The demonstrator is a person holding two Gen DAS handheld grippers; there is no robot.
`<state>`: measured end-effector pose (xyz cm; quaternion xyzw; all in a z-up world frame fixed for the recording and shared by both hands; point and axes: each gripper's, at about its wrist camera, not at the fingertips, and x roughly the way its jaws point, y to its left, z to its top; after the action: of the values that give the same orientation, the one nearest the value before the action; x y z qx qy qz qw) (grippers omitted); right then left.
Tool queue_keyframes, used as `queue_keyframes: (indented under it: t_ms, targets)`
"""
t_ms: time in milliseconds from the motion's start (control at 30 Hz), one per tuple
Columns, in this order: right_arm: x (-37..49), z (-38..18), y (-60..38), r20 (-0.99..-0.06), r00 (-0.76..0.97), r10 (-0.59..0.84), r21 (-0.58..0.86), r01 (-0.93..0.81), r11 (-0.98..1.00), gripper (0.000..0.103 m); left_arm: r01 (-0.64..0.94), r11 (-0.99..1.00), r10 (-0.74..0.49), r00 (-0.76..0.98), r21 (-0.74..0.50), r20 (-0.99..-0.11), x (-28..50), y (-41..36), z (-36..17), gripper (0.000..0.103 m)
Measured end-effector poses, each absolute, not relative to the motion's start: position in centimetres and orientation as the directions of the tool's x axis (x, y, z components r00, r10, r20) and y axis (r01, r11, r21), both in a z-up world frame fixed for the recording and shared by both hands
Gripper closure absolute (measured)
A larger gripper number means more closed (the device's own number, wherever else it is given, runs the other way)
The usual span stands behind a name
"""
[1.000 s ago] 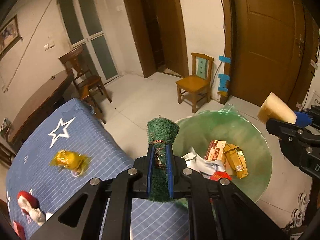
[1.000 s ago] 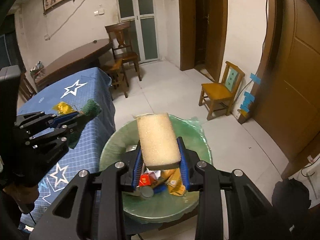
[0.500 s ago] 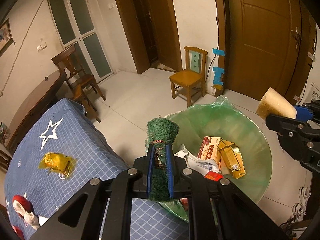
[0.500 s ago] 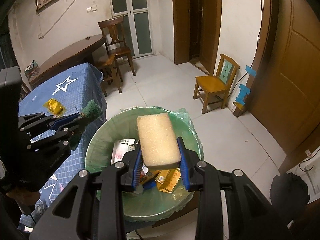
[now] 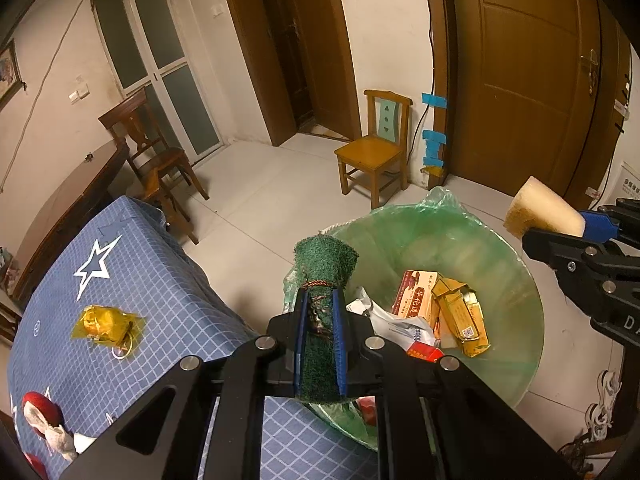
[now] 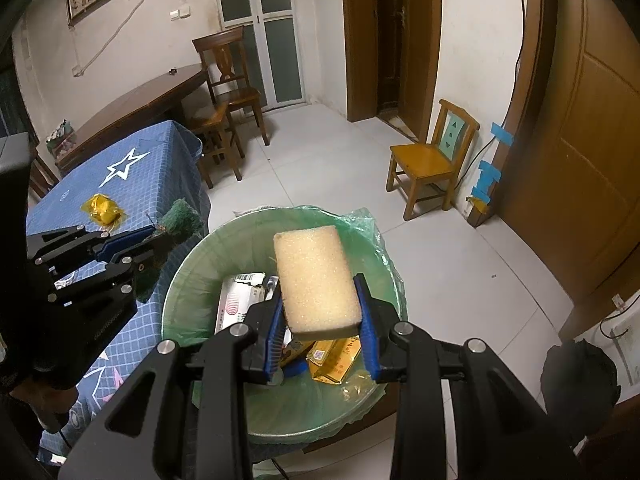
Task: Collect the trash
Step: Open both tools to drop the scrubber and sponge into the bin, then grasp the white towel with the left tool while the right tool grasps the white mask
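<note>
**A:** Where are your 2 pieces of trash right now?

**B:** Your right gripper (image 6: 320, 316) is clamped on the yellow sponge (image 6: 316, 280), pinched at its lower end so most of it sticks out ahead of the fingers. It hangs directly above the open mouth of the bin (image 6: 384, 240), which is why you carry it that way: let go and it should fall clear of the pads.

**A:** And the left?

**B:** Your left gripper (image 5: 319, 340) is closed narrow on the green scouring pad (image 5: 324, 276), which looks rolled and tied with a reddish cord. It sits over the near rim of the bin, at the edge of the table (image 5: 132, 280). I would judge that less safe for a drop; bring it further in over the green liner (image 5: 448, 216) before you release.

**A:** What is already in there?

**B:** Paper, a red-and-white box (image 5: 416, 292) and gold cartons (image 5: 460, 312), so the bin is in use but far from full.

**A:** Anything left to collect?

**B:** A yellow wrapper (image 5: 106, 320) lies on the blue cloth, well apart from both grippers, and something red and white (image 5: 44, 420) sits at the near corner; I cannot tell what it is. So you are partway: 2 items about to go in, at least 1 more to fetch.
</note>
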<state>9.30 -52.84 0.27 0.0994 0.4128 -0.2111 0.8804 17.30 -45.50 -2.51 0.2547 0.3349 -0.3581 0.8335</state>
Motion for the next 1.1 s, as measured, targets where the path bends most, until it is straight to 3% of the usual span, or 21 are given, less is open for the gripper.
queue_keyframes:
  t_ms: [167, 233, 267, 300, 1100]
  targets:
    - [9.6, 0.0, -53.1, -0.774, 0.568, -0.28, 0.008, 0.451, 0.892, 0.07, 0.78, 0.599, -0.43, 0.504, 0.181, -0.749, 17.3, -45.8, -2.9, 0.089]
    - [9.8, -0.3, -53.4, -0.78, 0.559, -0.283, 0.004, 0.456, 0.89, 0.059, 0.785, 0.591, -0.42, 0.497, 0.187, -0.76, 17.2, -46.1, -3.2, 0.073]
    - [9.8, -0.4, -53.5, -0.78, 0.558, -0.283, 0.004, 0.456, 0.89, 0.057, 0.785, 0.59, -0.42, 0.497, 0.188, -0.759, 17.1, -46.1, -3.3, 0.06]
    - [9.8, -0.5, -53.5, -0.78, 0.557, -0.285, 0.003, 0.458, 0.889, 0.057, 0.784, 0.59, -0.424, 0.502, 0.191, -0.754, 17.0, -46.0, -3.3, 0.058]
    - [9.4, 0.2, -52.8, -0.752, 0.584, -0.307, -0.006, 0.46, 0.888, 0.057, 0.727, 0.636, -0.403, 0.599, 0.258, -0.692, 16.5, -43.1, -2.3, 0.058]
